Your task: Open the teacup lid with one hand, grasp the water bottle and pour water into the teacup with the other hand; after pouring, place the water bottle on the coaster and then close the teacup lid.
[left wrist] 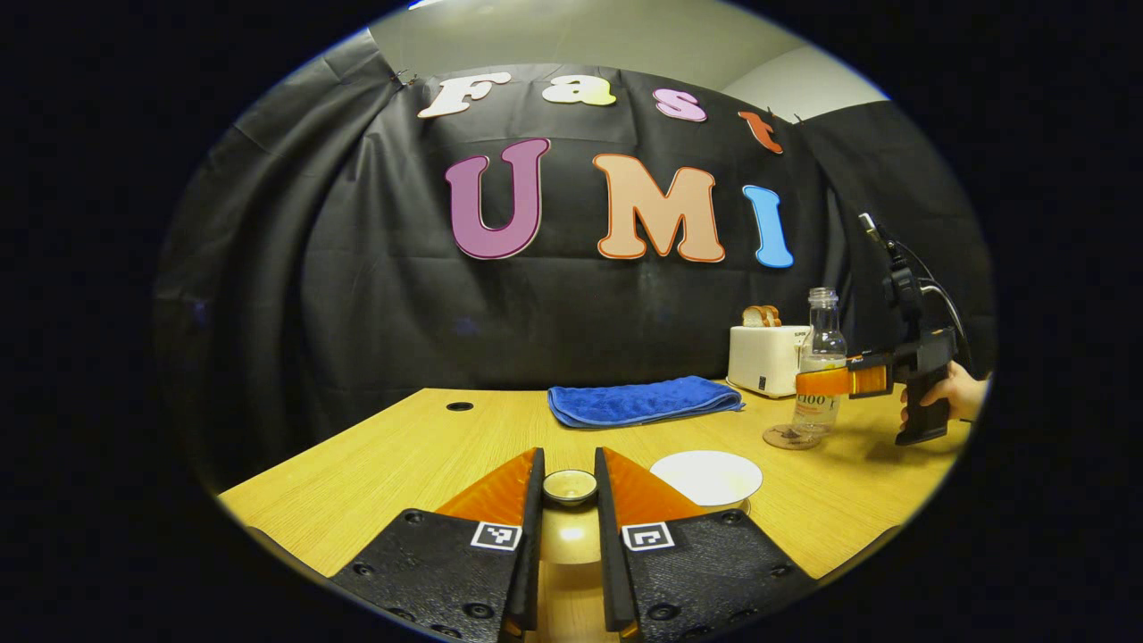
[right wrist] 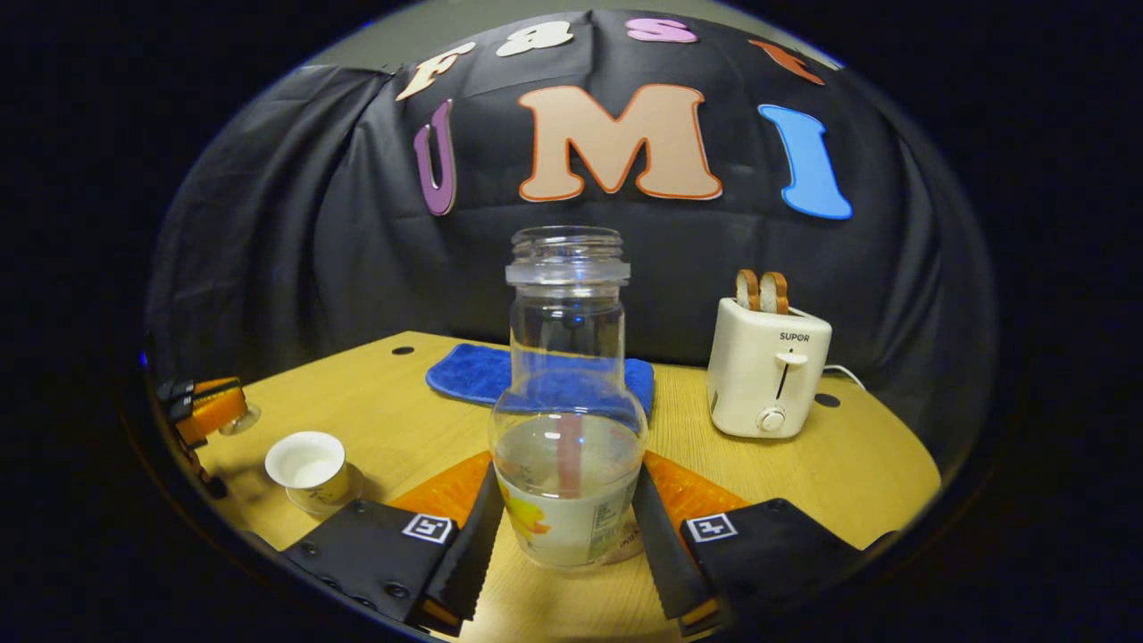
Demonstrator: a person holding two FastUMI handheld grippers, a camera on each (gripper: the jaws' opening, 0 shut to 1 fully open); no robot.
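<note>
Tabletop (right wrist: 857,464) runs bare and open between the teacup (right wrist: 308,464), on the near left, and the water bottle (right wrist: 567,429), on the right. The far edge is more crowded, with a blue towel (right wrist: 482,375) folded flat in the middle and a toaster (right wrist: 768,375) with two slices up at the far right, close to the wall. The bottle stands upright on the coaster (left wrist: 784,438), uncapped and holding some water. The right gripper (right wrist: 567,466) comes in level from the right — its fingers clamp the bottle's lower body from both sides, and a hand (left wrist: 960,393) is wrapped around its grip. The teacup is open, its white inside showing. Just left of it, the left gripper (left wrist: 569,460) holds the lid (left wrist: 570,487), its fingers closed on the small knob and the golden dome showing below them. From the right gripper view that lid sits out at the table's left edge, well apart from the bottle.
</note>
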